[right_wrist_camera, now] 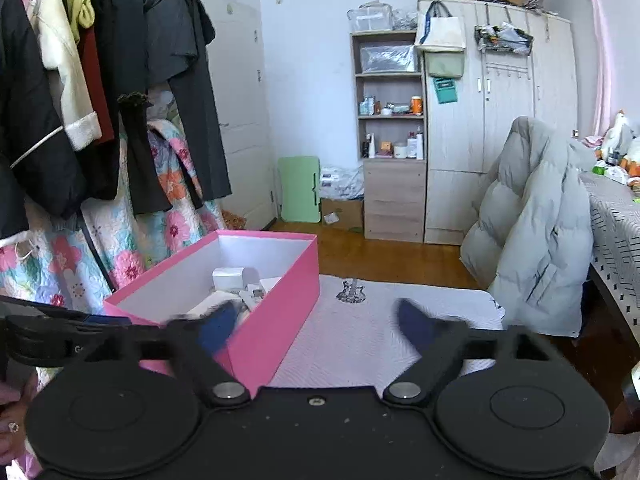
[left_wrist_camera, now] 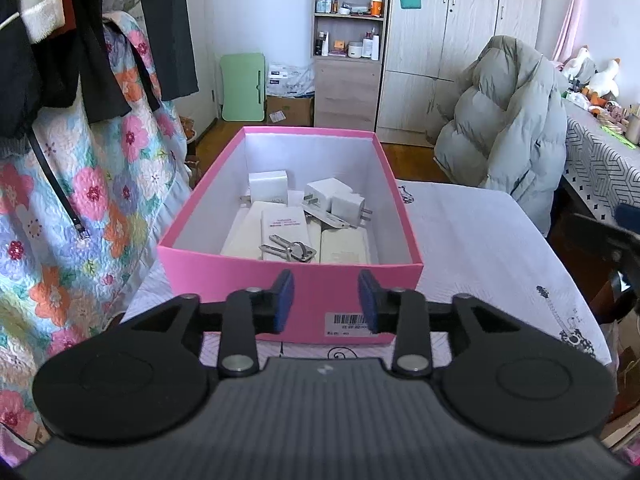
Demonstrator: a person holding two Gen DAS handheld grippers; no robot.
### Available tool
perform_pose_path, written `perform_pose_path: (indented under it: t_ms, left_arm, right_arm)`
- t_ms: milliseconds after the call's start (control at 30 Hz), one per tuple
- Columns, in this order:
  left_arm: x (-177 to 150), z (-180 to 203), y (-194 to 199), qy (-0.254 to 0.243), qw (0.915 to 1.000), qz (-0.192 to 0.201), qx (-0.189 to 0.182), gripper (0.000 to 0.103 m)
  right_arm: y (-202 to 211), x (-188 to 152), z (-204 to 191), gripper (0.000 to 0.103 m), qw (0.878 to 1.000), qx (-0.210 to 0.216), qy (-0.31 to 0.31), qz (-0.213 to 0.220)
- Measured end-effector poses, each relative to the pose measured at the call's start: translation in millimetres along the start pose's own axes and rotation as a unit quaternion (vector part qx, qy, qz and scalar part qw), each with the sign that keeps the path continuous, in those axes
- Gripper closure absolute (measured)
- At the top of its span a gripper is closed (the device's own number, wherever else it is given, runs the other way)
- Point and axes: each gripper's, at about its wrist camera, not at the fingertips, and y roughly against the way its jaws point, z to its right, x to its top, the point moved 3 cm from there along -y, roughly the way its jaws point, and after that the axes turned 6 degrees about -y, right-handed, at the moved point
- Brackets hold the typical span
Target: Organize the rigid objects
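Note:
A pink box (left_wrist_camera: 224,280) with a white inside stands open on the table. It holds white plug chargers (left_wrist_camera: 332,196), flat white power banks (left_wrist_camera: 286,232) and a bunch of keys (left_wrist_camera: 288,250) lying on them. My left gripper (left_wrist_camera: 326,300) hangs just before the box's near wall, open, with nothing between its blue pads. In the right wrist view the pink box (right_wrist_camera: 276,320) sits to the left, with a white charger (right_wrist_camera: 229,278) showing inside. My right gripper (right_wrist_camera: 316,326) is open wide and empty; its blurred left finger overlaps the box's near corner and its right finger is over the cloth.
A white patterned cloth (left_wrist_camera: 480,248) covers the table to the right of the box. A grey puffer jacket (left_wrist_camera: 508,128) hangs over a chair behind. A floral quilt (left_wrist_camera: 80,200) and hanging clothes crowd the left. A hand (right_wrist_camera: 12,424) shows at the lower left.

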Motion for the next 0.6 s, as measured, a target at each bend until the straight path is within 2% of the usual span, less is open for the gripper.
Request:
perform_pose_path:
  t_ms: [100, 233, 333, 600]
  left_arm:
    - [0, 0, 3, -0.002, 1.0000, 0.001, 0.007, 0.053]
    - [-2, 0, 2, -0.003, 1.0000, 0.000, 0.009, 0.037]
    - [-2, -1, 3, -0.002, 0.9999, 0.004, 0.012, 0.030]
    - [-4, -2, 5, -0.004, 0.9989, 0.032, 0.034, 0.008]
  right_arm:
    - [5, -3, 0, 0.001, 1.000, -0.011, -0.006, 0.016]
    - [4, -6, 5, 0.001, 0.999, -0.030, -0.016, 0.010]
    - [5, -8, 11, 0.001, 0.999, -0.035, -0.031, 0.009]
    - [8, -11, 12, 0.000, 0.998, -0.040, -0.033, 0.023]
